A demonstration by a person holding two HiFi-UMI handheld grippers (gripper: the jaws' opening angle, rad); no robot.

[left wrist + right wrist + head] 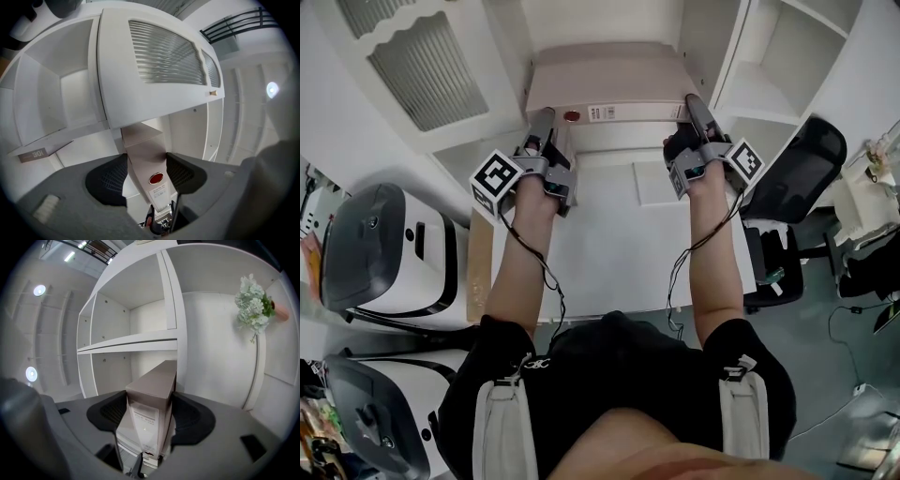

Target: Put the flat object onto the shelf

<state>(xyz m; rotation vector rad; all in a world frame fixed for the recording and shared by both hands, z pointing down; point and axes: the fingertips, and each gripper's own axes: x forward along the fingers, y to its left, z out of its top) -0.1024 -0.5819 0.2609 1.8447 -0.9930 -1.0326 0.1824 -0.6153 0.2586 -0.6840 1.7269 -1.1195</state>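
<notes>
A flat beige box point(605, 82) with a red round sticker point(572, 116) on its near edge is held up between both grippers, in front of the white shelf unit point(766, 86). My left gripper point(546, 129) is shut on the box's left end point(144, 157), the sticker point(156, 178) showing between its pads point(110, 180). My right gripper point(694, 118) is shut on the right end point(152, 392). In the right gripper view a shelf board point(136, 341) runs just above and beyond the box.
A white desk point(609, 244) lies below the box. A cabinet door with ribbed glass point(161, 56) hangs at upper left. A black office chair point(797, 173) stands to the right, white machines point(384, 248) to the left. Artificial flowers point(253, 305) hang on the right wall.
</notes>
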